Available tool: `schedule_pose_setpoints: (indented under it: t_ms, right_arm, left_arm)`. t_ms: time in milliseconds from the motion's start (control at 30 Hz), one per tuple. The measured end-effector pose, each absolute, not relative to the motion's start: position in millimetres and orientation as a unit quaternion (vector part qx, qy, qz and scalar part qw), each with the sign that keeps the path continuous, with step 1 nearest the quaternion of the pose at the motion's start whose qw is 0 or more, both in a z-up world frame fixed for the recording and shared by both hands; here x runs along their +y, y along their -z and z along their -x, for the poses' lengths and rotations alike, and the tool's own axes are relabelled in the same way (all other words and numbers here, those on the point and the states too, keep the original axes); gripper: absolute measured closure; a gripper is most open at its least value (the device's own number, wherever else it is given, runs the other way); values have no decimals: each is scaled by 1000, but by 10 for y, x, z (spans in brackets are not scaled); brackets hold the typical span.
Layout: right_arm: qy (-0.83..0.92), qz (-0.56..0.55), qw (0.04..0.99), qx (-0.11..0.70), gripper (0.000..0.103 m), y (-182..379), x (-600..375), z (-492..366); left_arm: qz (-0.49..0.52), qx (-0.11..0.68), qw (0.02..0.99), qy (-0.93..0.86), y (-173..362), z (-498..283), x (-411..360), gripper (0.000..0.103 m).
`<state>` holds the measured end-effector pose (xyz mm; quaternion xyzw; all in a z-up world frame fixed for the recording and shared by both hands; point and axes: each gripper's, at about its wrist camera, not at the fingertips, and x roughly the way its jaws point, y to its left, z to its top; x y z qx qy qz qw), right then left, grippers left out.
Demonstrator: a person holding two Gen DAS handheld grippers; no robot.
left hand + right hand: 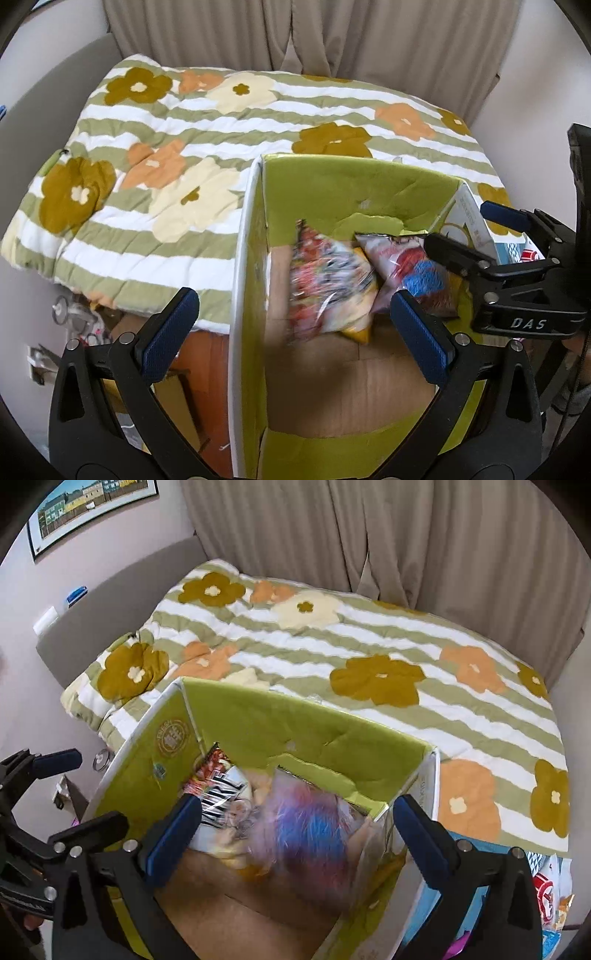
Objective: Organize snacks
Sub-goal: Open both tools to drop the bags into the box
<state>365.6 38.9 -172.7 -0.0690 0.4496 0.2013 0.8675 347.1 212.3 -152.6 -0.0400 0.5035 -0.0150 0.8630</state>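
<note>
An open cardboard box with green inner walls stands against the bed. Two snack bags lie on its brown bottom. One is a red and yellow bag, blurred. The other is a red and blue bag to its right. My left gripper hangs open over the box's left wall, holding nothing. My right gripper reaches in from the right. In the right wrist view the box sits below my right gripper, which is wide open. The blurred red and blue bag lies loose between its fingers. A striped bag lies left of it, and the left gripper shows at the left edge.
A bed with a green-striped flower quilt fills the space behind the box, with beige curtains beyond. More snack packets lie right of the box. Small clutter sits on the floor at the left. A framed picture hangs on the wall.
</note>
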Motion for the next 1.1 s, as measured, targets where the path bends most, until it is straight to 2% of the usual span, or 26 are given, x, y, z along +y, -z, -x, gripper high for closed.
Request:
schedule_pose_setpoints:
  t_ms: [400, 1100]
  right_arm:
    - [-198, 45, 873, 444, 0, 1446, 325, -3410]
    - [-114, 5, 930, 350, 0, 610, -40, -2295]
  left_arm:
    - [43, 481, 875, 14, 1271, -3235, 2206, 1]
    - [0, 370, 929, 13, 334, -2329, 2118, 1]
